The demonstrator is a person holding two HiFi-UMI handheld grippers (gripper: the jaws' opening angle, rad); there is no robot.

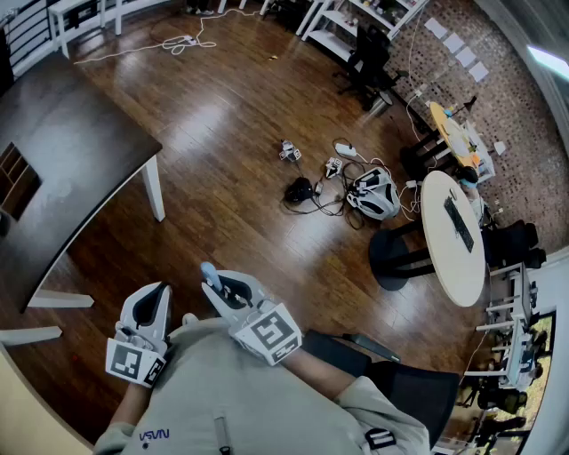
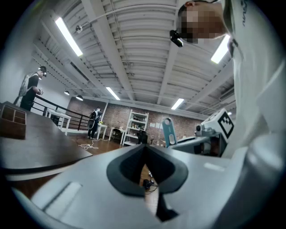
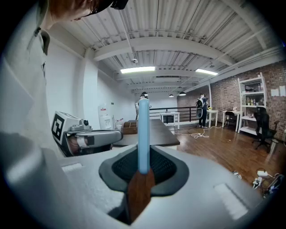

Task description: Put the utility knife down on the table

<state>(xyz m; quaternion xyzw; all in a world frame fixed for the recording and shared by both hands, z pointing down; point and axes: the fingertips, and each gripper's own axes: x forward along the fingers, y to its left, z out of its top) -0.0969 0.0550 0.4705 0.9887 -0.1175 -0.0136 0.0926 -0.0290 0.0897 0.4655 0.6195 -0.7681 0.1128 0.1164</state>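
Wooden floor (image 1: 231,133) separates me from the dark counter (image 1: 62,151); right gripper (image 3: 143,172) pinches the utility knife (image 3: 143,134), left gripper (image 2: 143,174) pressed together.

A grey backpack (image 1: 373,194) lies on the wooden floor (image 1: 231,133) among tangled cables (image 1: 324,206), near a round white bench (image 1: 444,267). At the floor's far edge a black office chair (image 1: 367,60) stands by white shelves (image 1: 351,27). A white cord (image 1: 173,43) trails toward the far left corner.

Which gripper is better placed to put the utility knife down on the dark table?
Right. The right gripper is clamped on the slim light-blue utility knife, which sticks out past its jaws. The left gripper is shut and empty. The dark wooden table lies ahead, to the left.
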